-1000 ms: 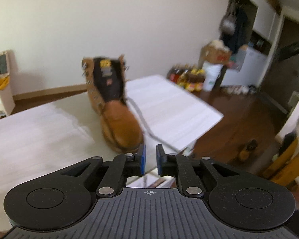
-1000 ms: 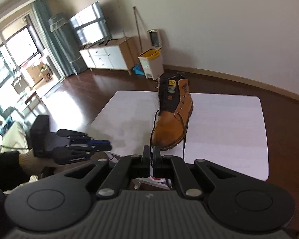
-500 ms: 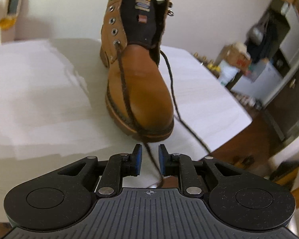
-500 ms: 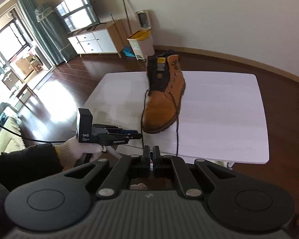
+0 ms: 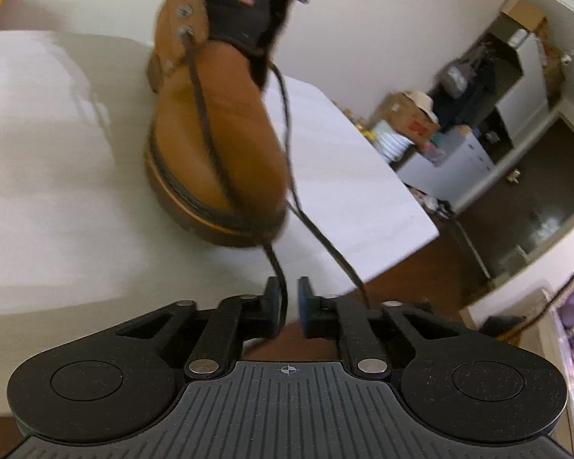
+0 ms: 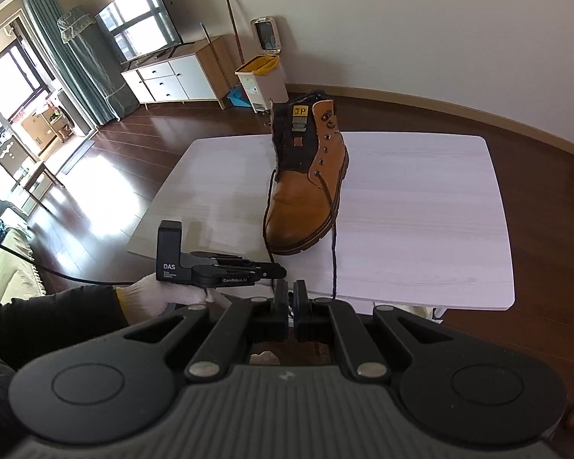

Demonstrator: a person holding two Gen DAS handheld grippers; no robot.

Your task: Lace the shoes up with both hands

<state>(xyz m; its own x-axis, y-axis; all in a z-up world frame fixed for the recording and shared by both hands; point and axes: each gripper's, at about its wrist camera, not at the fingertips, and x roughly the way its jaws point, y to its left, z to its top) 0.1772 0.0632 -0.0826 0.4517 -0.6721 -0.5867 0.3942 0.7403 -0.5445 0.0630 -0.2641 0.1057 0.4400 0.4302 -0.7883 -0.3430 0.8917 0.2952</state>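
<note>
- Boot position: the tan leather lace-up work boot (image 6: 306,187) stands upright on the white rectangular desk (image 6: 421,225), toe toward the near edge, probably so both lace ends hang within reach.
- Lacing state: only the lowest eyelets carry the dark brown cord lace (image 5: 206,130); the upper eyelets and hooks appear empty, so most of the task remains.
- Left gripper (image 5: 286,298): jaws slightly apart, with one lace strand lying in the gap between the blue pads (image 5: 305,302) (not yet pinched, as far as the left wrist view shows).
- Right gripper (image 6: 290,298): jaws nearly together, with a narrow gap; nothing is visibly between them. The second lace strand (image 6: 333,252) hangs over the desk edge just beside it.
- Surroundings: a white bin with a yellow lid (image 6: 262,82), a white-fronted low cabinet (image 6: 172,78) and dark wood flooring (image 6: 107,176) lie beyond the desk.
- Obstructions: nothing else appears on the desk; the loose strand beside the left gripper could tangle.
</note>
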